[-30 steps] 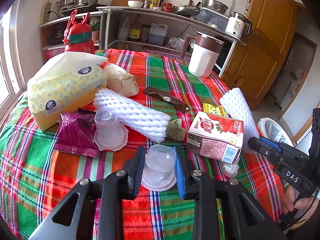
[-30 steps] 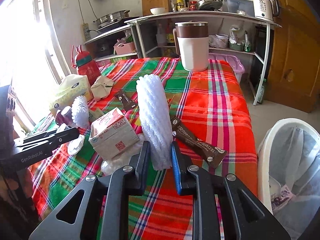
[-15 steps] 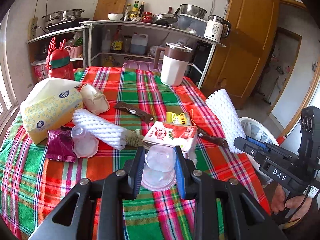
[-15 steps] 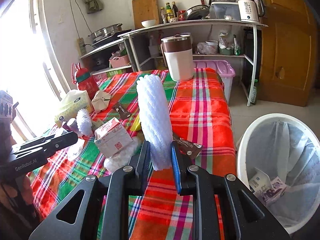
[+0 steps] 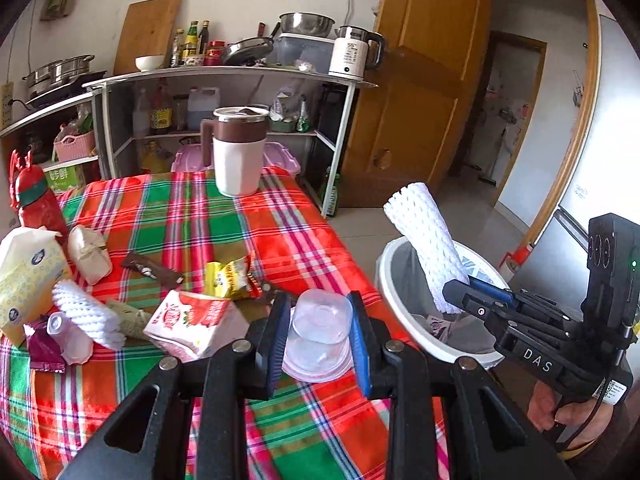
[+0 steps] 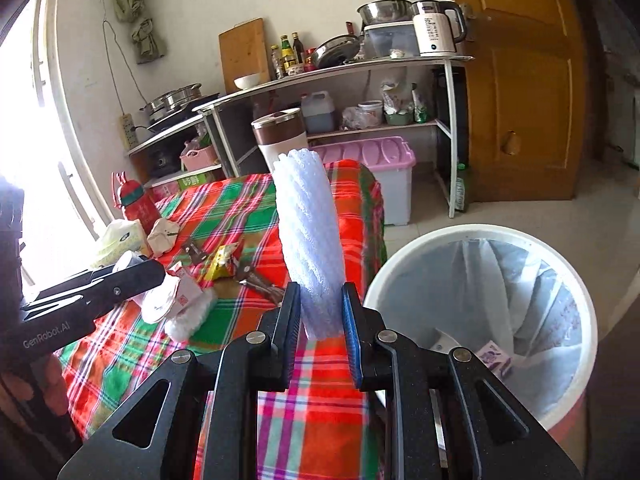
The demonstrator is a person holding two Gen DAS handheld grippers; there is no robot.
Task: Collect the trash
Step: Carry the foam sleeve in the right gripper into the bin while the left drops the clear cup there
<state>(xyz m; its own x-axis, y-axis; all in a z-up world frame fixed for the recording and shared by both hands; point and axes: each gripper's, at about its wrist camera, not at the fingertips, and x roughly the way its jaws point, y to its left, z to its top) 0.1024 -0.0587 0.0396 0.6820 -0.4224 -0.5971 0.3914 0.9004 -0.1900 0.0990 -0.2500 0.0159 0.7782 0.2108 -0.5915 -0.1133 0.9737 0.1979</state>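
foam nets (image 5: 430, 248) 2 | clear cups (image 5: 320, 334) 2 | milk cartons (image 5: 192, 324) 1 | brown wrappers (image 5: 150, 269) 1 | yellow wrappers (image 5: 228, 278) 1 | bins (image 6: 460, 240) 1 | mugs (image 5: 238, 152) 1

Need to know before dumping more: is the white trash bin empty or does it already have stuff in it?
Not empty. The white trash bin has a liner and a few scraps of packaging lying at the bottom.

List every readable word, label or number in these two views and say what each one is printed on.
"DAS": side of the right gripper.
"GenRobot.AI": side of the left gripper.
Strawberry milk carton, yellow snack wrapper, tissue pack, kettle, green box on the shelf: print too small or blurred to read.
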